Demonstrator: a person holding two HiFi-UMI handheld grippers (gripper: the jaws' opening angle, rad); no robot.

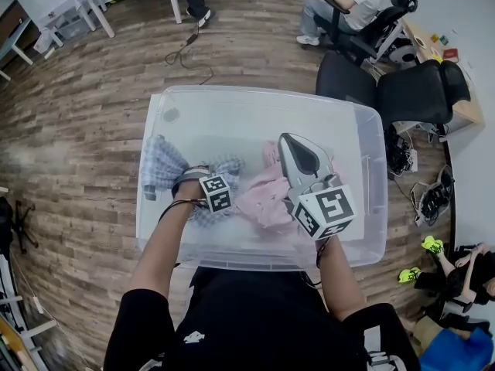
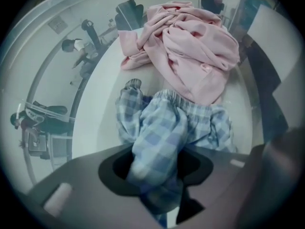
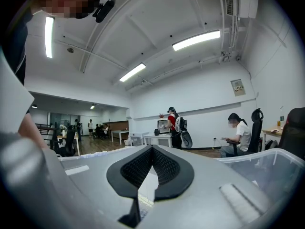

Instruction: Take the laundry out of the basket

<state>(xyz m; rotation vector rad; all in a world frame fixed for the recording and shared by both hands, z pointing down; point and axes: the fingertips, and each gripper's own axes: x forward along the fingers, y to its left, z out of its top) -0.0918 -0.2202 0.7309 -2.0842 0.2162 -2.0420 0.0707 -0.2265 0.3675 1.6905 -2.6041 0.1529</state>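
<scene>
Your left gripper is clamped on the blue checked trousers inside the basket. The pink top lies just beyond its tips. Your right gripper has its jaws together, empty, above the basket.

- In the left gripper view, the inner faces of the left gripper's jaws are covered by the checked trousers pinched between them. The cloth's lower end is cut off by the bottom edge.
- In the head view, those jaws are hidden beneath the marker cube and the hand.
- Part of the pink top is covered by the right gripper.
- The seated person is cut off by the top edge.
- The distant people in the right gripper view are too small to be told apart.
</scene>
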